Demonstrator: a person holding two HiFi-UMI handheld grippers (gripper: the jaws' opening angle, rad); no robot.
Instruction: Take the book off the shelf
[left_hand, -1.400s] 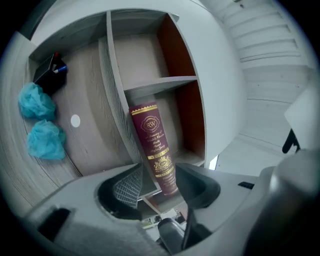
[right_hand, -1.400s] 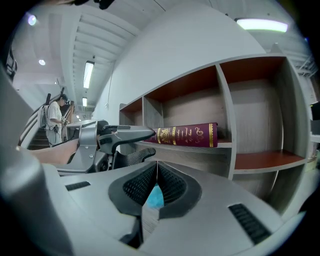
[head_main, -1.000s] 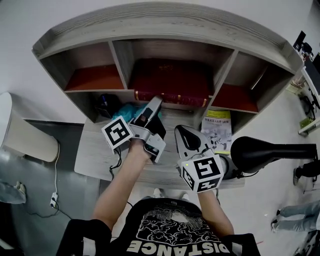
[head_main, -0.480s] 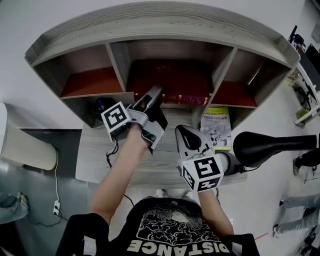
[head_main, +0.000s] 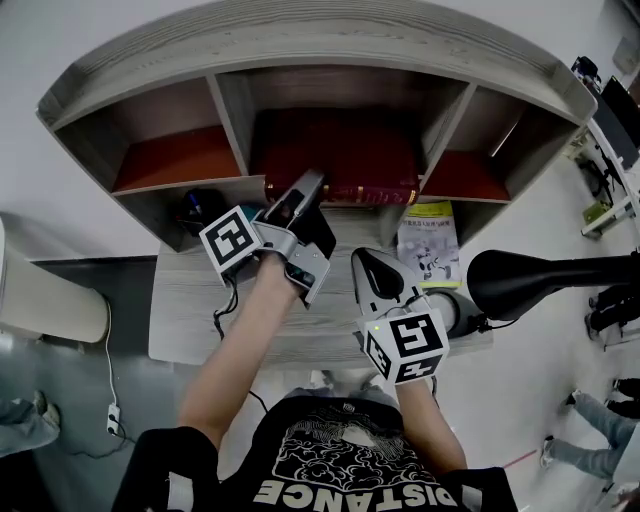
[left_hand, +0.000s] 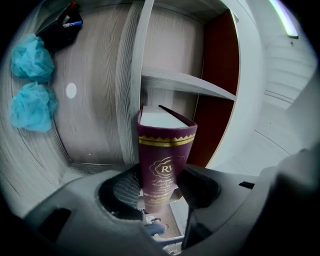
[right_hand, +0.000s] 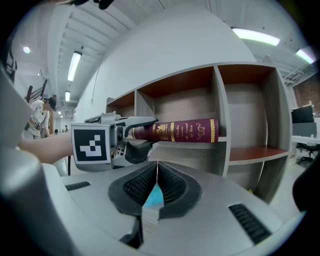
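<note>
Left hand-held gripper (left_hand: 160, 182) jaws just closing, now clamped on maroon gold-stamped hardback book (left_hand: 165, 160) on grey wooden shelf (head_main: 240, 120); pull-out likely next. Right hand-held gripper (right_hand: 156, 172) closed, empty.

Black short-sleeved T-shirt (head_main: 335, 462) (white graphic on the front, lettering seemingly "DISTANCE").

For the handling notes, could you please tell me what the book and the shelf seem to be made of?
The book: likely a hardback in maroon cloth or leatherette, matte, with gilt stamping on the spine; a white paper block shows. The shelf: apparently grey wood-grain laminate board, matte, with reddish-brown inner panels.
</note>
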